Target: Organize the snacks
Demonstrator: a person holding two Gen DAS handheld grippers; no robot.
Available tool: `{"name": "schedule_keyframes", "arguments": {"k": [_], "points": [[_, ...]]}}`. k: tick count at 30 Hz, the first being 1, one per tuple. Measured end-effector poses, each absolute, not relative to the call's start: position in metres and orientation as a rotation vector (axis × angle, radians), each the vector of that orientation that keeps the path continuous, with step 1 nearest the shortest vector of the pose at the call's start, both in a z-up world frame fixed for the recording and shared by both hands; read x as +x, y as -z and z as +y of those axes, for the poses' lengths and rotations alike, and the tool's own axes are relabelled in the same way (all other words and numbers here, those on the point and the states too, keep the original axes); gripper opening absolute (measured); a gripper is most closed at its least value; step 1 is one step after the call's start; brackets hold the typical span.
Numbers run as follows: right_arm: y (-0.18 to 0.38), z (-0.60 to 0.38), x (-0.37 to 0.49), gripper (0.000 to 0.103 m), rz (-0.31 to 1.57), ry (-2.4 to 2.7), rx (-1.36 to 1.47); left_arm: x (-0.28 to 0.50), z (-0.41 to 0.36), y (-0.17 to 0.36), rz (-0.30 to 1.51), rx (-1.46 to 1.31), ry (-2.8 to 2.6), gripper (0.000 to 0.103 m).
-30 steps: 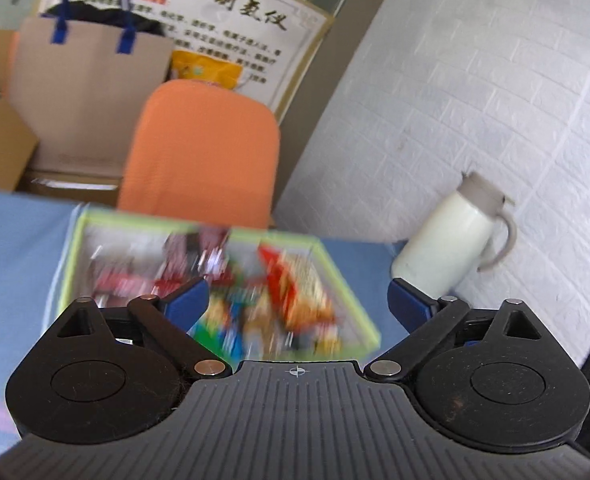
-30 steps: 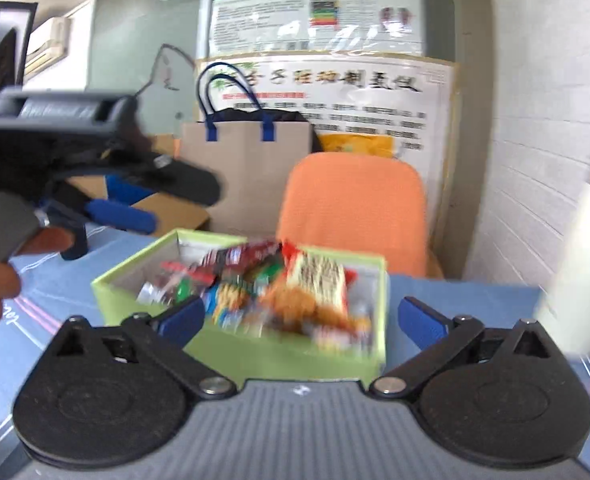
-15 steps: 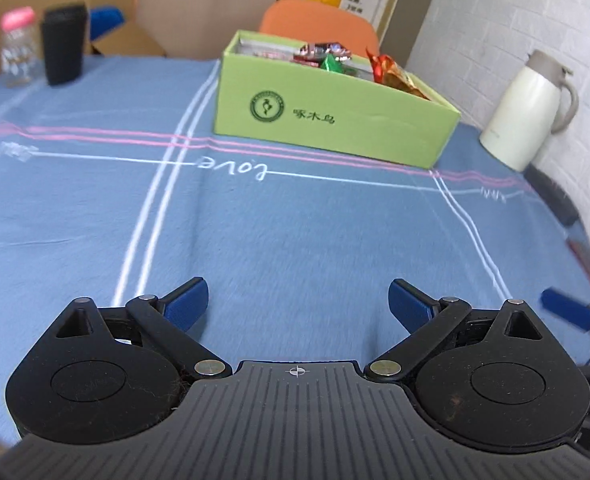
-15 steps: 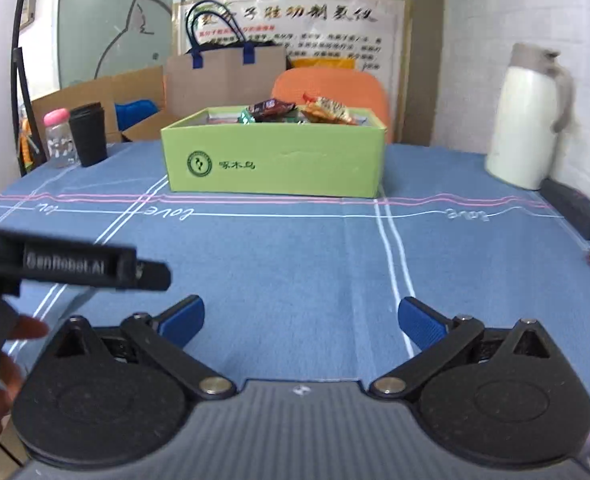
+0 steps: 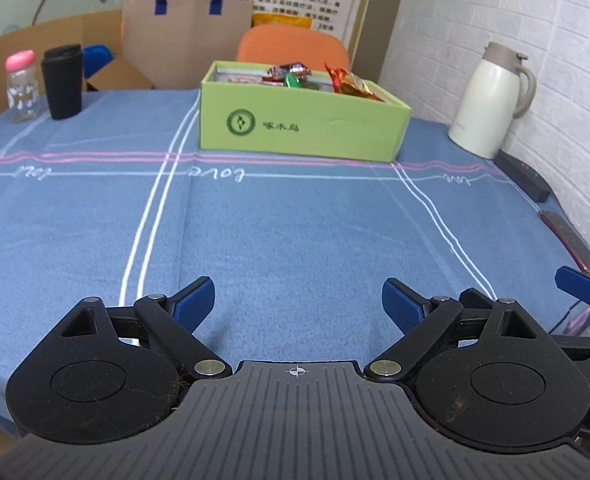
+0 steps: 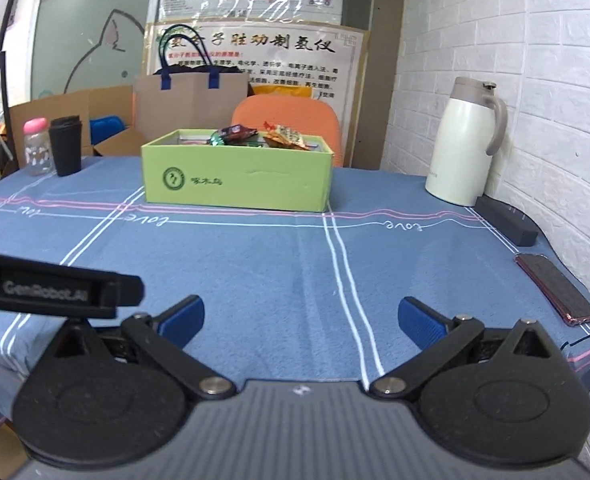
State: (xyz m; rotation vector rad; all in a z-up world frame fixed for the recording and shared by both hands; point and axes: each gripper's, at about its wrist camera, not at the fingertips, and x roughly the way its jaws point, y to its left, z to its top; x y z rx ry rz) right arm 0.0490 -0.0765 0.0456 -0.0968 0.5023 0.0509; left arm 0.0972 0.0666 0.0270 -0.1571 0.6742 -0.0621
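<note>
Across the blue cloth (image 5: pixel 295 224), your green box (image 5: pixel 303 128) of snacks (image 5: pixel 291 76) sits far ahead of both grippers; the left gripper (image 5: pixel 298 306) is closing on nothing, the right gripper (image 6: pixel 301 320) gapes empty.

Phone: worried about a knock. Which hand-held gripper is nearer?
Right. The right hand-held gripper sits just left of the phone; the left hand-held gripper, jaws closing on nothing, is further left.

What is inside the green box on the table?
The green box holds snack packets: a dark one, a green one and an orange one rise above its rim. Whatever lies lower is hidden by the front wall.
</note>
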Motion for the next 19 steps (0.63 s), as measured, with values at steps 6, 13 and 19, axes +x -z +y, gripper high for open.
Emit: {"name": "schedule_keyframes", "arguments": {"k": [6, 13, 19], "points": [[-0.055, -0.083, 0.063, 0.103, 0.499, -0.029, -0.104, 0.111, 0.067, -0.035, 0.67, -0.158, 0.057, 0.079], [-0.063, -0.093, 0.097, 0.103, 0.49, -0.002, -0.09, 0.13, 0.07, -0.05, 0.648, -0.153, 0.027, 0.072], [-0.055, -0.114, 0.115, 0.103, 0.556, -0.03, 0.065, 0.144, 0.073, -0.044, 0.668, -0.137, 0.011, 0.069]]}}
